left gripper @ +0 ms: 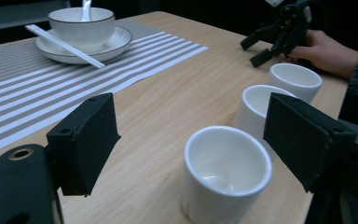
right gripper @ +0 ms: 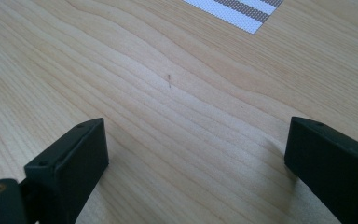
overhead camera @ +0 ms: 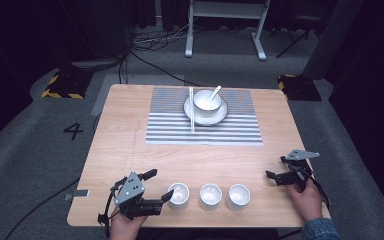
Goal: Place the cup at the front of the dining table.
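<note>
Spoon (overhead camera: 213, 93) half hidden in bowl (overhead camera: 207, 99), three white cups (overhead camera: 210, 196) lower centre, left gripper (overhead camera: 161, 186) and right gripper (overhead camera: 275, 167) both spread wide, empty

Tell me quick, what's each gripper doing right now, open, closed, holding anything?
Left gripper: open, holding nothing, jaws either side of the nearest white cup.
Right gripper: open, holding nothing, over bare table.

Two black claws (overhead camera: 162, 186) (overhead camera: 276, 168) with grey three-cornered plates, trailing black cables; blue denim sleeve (overhead camera: 319, 229).
</note>
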The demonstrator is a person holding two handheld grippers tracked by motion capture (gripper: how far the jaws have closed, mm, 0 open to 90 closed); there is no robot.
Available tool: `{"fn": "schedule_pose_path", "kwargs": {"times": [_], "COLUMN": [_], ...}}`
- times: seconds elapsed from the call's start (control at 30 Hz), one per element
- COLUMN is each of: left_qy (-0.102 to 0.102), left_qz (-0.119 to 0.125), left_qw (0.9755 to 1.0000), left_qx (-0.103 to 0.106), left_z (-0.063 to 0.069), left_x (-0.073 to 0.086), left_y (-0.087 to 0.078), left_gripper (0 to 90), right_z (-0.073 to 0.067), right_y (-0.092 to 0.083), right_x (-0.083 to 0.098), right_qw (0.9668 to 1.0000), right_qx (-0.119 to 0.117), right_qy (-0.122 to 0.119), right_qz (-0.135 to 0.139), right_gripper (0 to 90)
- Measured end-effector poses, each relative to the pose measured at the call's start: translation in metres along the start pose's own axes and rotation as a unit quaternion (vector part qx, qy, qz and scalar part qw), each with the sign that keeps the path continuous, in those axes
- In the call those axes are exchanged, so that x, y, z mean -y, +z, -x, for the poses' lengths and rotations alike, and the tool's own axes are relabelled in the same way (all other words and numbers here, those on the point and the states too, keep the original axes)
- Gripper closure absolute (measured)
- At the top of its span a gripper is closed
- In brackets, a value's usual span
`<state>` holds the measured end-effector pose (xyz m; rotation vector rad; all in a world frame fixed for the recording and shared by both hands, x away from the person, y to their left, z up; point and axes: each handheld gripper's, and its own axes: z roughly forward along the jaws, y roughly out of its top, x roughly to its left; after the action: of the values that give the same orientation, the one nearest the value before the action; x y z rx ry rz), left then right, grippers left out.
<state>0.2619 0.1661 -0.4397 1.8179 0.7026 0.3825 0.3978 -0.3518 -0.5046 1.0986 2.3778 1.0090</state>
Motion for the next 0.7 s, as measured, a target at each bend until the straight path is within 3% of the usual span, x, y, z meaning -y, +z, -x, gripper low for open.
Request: {"fn": "schedule_pose_path", "kwargs": {"times": [0.13, 0.27, 0.47, 0.63, 0.7], "left_qy": [0.006, -0.004, -0.004, -0.031, -0.032], "left_qz": [-0.007, -0.011, -0.025, -0.041, -0.045], "left_qw": [0.9998, 0.9993, 0.9992, 0.9984, 0.9981], "left_qx": [0.016, 0.037, 0.032, 0.024, 0.025], "left_z": [0.008, 0.015, 0.015, 0.011, 0.011], "left_x": [-0.001, 0.0, 0.004, 0.014, 0.016], "left_y": [0.007, 0.017, 0.024, 0.033, 0.035], "left_gripper": [17.4, 15.8, 15.6, 15.5, 15.3], "right_z": [0.0, 0.0, 0.0, 0.0, 0.0], "right_y": [0.0, 0.0, 0.0, 0.0, 0.0], "right_x": [0.0, 0.0, 0.0, 0.0, 0.0], "right_qw": [1.0, 1.0, 1.0, 1.0, 1.0], "right_qx": [0.0, 0.0, 0.0, 0.0, 0.0], "right_qy": [0.0, 0.0, 0.0, 0.0, 0.0], "right_qz": [0.0, 0.0, 0.0, 0.0, 0.0], "right_gripper": [6.3, 6.3, 6.3, 6.3, 6.3]}}
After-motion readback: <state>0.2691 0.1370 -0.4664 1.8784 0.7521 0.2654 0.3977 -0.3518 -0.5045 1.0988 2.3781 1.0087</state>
